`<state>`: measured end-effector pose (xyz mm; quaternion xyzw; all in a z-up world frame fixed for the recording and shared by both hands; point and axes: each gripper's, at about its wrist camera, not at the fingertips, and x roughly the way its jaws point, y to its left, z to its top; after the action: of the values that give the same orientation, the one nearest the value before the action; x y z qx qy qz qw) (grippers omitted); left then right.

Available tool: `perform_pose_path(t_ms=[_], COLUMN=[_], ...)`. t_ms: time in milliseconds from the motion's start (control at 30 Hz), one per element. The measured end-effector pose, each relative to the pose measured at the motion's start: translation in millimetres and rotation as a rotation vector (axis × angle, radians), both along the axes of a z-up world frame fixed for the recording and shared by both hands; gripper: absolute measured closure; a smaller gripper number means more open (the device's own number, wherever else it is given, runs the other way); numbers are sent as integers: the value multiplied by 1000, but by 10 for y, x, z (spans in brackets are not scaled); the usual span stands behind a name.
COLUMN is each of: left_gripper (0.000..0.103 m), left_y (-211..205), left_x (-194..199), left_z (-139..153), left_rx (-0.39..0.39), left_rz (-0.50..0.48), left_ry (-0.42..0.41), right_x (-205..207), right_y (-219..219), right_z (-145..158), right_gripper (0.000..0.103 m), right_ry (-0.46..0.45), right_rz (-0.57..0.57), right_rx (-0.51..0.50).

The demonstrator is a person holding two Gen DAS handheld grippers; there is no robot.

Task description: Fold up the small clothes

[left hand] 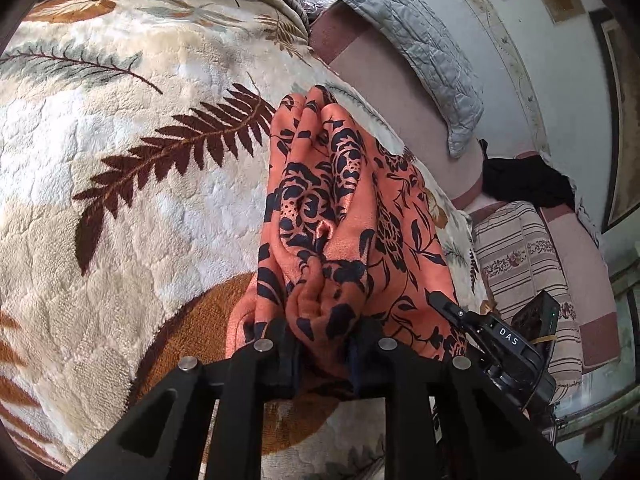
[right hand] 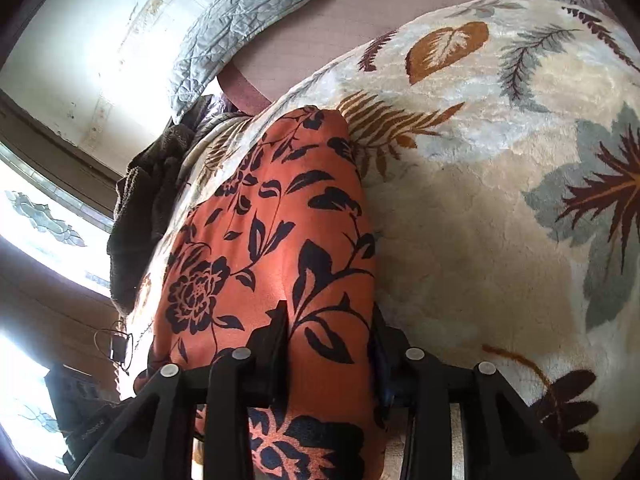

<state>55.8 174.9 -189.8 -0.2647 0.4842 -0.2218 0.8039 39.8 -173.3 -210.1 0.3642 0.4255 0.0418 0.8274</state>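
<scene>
between the matt black plastic jaws of the left gripper [left hand: 324, 356], studded with dull metal pins, bunches a soft orange cloth [left hand: 340, 216] with a faint sheen. beneath it lies a plush, fleecy blanket [left hand: 120, 160]; beyond the jaws, a quilted grey pillow [left hand: 420, 40].

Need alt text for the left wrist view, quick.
The left gripper pinches a bunched fold of an orange garment with black flowers, lying on a cream leaf-print blanket. The right gripper meets the garment's right edge; a grey quilted pillow lies beyond.
</scene>
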Motion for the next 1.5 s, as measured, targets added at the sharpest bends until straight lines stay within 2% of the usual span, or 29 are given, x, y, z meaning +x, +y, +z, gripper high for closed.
perform_pose_path(t_ms=[100,200,267,333,400,467,500,533,600,667,800,900,1100,1233,1333,1400,1500], left_gripper=[64,28,27,26,26,26,31,49,73,74,76,76,76,75,75,75,75], left_y=[-11,-14,-1,-46,-106,-163,-191,-231,-331,-385,-378,-402,-478,-533,-535,-543,-550], left_x=[-79,-169,-204,-212,-205,-190,-198,-213,-231,-256,-256,-260,-264,-266,-265,-263,-269], left_z=[159,316,399,431,401,380,384,394,395,401,415,409,332,252,230,211,203], left_rx=[110,216,239,297,342,341,348,358,390,423,422,445,494,557,583,597,607], left_rz=[18,78,102,106,92,65,53,39,-3,-8,-4,-1,-21,-31,-36,-36,-35], left_ry=[-75,-165,-216,-246,-245,-249,-264,-284,-310,-333,-335,-334,-318,-315,-324,-325,-329], right_x=[-57,-140,-207,-252,-303,-317,-306,-297,-287,-296,-341,-364,-341,-308,-295,-291,-266], right_y=[-120,-191,-180,-146,-84,-23,12,48,124,179,212,249,270,157,115,91,67], right_z=[122,287,359,377,359,296,247,197,117,92,188,273,143,81,82,66,74], right_gripper=[45,36,36,36,36,36,35,35,35,37,58,60,61,59,52,44,44], right_ry=[-12,-53,-56,-43,-23,8,30,48,66,63,28,6,4,26,43,59,75], right_rz=[-17,-19,7,29,52,60,61,60,67,77,87,89,101,106,115,109,116], right_rx=[58,55,54,48,32,10,4,-4,-18,-48,-122,-176,-272,-181,-152,-132,-106])
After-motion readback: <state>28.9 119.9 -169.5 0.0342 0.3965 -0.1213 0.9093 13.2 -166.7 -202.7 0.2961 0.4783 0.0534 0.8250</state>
